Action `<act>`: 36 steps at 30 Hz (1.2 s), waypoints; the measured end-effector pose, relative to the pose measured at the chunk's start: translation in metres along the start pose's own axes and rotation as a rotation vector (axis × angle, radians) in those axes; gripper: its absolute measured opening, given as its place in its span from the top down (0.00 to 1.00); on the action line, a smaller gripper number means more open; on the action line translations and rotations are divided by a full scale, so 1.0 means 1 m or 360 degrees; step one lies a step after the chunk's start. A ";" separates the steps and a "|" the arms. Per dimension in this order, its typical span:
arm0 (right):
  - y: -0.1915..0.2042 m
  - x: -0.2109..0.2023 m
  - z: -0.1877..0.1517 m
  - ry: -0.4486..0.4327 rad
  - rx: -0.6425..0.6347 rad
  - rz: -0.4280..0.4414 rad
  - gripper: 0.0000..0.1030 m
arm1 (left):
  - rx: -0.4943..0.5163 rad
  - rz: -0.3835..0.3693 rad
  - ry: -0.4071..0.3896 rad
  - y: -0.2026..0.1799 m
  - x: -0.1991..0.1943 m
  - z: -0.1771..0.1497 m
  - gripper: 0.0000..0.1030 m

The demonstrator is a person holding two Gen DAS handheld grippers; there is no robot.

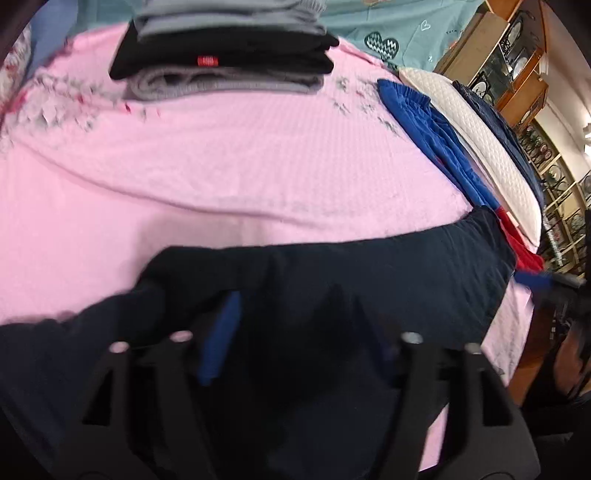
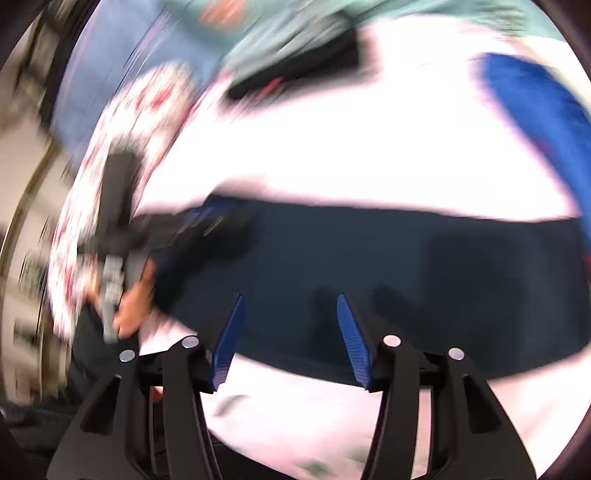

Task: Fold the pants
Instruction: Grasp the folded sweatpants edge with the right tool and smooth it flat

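Pink bedspread [image 1: 221, 177]; left hand-held gripper [image 1: 295, 332] buried in pants [image 1: 369, 266], grip unclear; right hand-held gripper [image 2: 290, 332] spread.

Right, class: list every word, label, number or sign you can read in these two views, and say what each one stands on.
Small red label on the folded black garment: marks too small to read.
Faint writing on the teal heart-print fabric: too blurred to read.
Right wrist view: blurred throughout, no readable text.
So nothing can be quoted.
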State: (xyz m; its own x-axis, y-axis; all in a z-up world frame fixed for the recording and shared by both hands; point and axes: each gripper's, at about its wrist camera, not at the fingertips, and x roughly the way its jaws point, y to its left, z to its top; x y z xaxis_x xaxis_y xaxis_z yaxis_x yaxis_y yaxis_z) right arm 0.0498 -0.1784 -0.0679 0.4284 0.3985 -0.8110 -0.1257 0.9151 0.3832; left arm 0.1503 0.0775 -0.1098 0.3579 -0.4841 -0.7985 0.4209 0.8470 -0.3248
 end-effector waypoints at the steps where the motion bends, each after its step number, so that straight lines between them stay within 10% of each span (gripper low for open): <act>1: -0.028 -0.028 -0.002 -0.0107 0.0123 -0.0085 0.47 | 0.0010 0.0011 -0.0045 -0.001 -0.007 -0.001 0.25; 4: -0.103 -0.095 -0.027 -0.0305 0.0473 -0.0320 0.40 | -0.0063 -0.0084 -0.0142 0.007 -0.033 -0.008 0.24; 10: -0.183 -0.140 -0.075 -0.0396 0.0841 -0.0379 0.40 | -0.0271 0.0155 -0.0219 0.028 -0.071 -0.049 0.20; 15: -0.183 -0.102 -0.052 -0.0226 0.0726 -0.0245 0.38 | -0.0389 0.0253 -0.0198 0.054 -0.080 -0.079 0.20; 23: -0.196 -0.054 -0.002 0.0084 0.0511 -0.0428 0.37 | -0.0465 0.0235 -0.0205 0.076 -0.072 -0.096 0.17; 36: -0.221 -0.040 0.011 0.0150 0.0489 -0.0296 0.37 | -0.0515 0.0137 -0.0237 0.083 -0.074 -0.096 0.17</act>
State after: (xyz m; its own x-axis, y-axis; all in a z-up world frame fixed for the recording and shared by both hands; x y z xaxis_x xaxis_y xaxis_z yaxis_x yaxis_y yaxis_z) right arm 0.0698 -0.3973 -0.1153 0.3326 0.2442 -0.9109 0.2274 0.9166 0.3288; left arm 0.0783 0.2044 -0.1268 0.5081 -0.4145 -0.7550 0.1070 0.9001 -0.4222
